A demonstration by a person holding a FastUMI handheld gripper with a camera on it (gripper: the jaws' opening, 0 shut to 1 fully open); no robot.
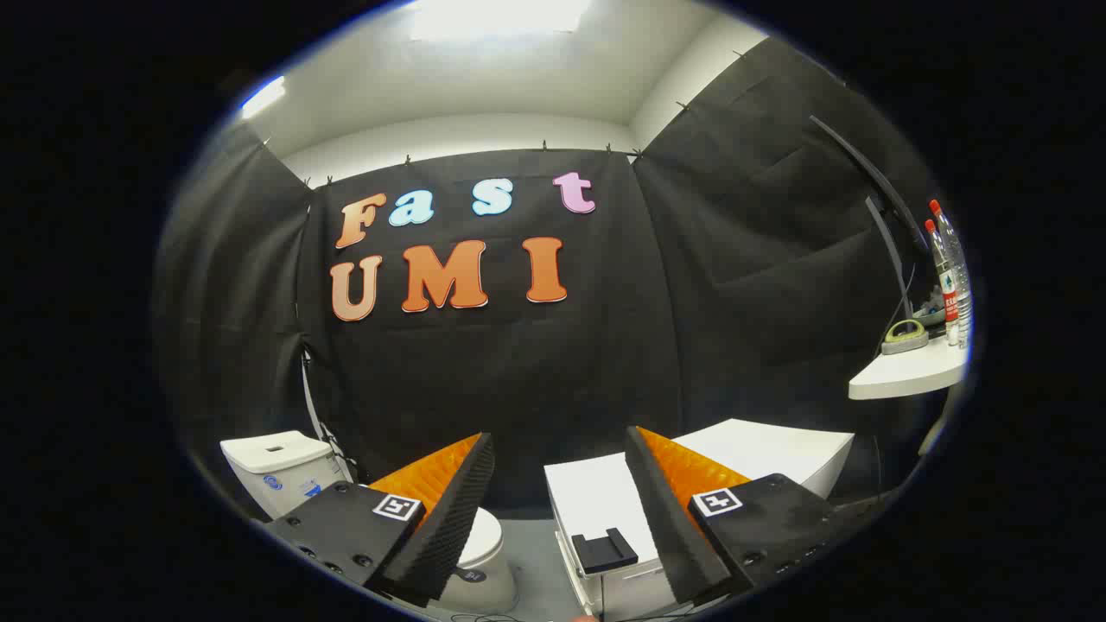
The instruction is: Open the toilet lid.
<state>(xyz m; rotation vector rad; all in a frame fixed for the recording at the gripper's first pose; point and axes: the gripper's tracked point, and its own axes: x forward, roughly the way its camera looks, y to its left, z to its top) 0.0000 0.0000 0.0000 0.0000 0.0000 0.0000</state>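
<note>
Grey floor (529,553): a white toilet (285,475) stands on it, lid shut, beside a white box (605,501) bearing a small black bracket (605,550). Off to the side, a white shelf (903,376): two bottles (950,276), one tape measure (905,335).

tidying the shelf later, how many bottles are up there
2, standing side by side at the far end of the white shelf: the nearer bottle and the one behind it. More may be hidden. The open fingers are far from them.
</note>
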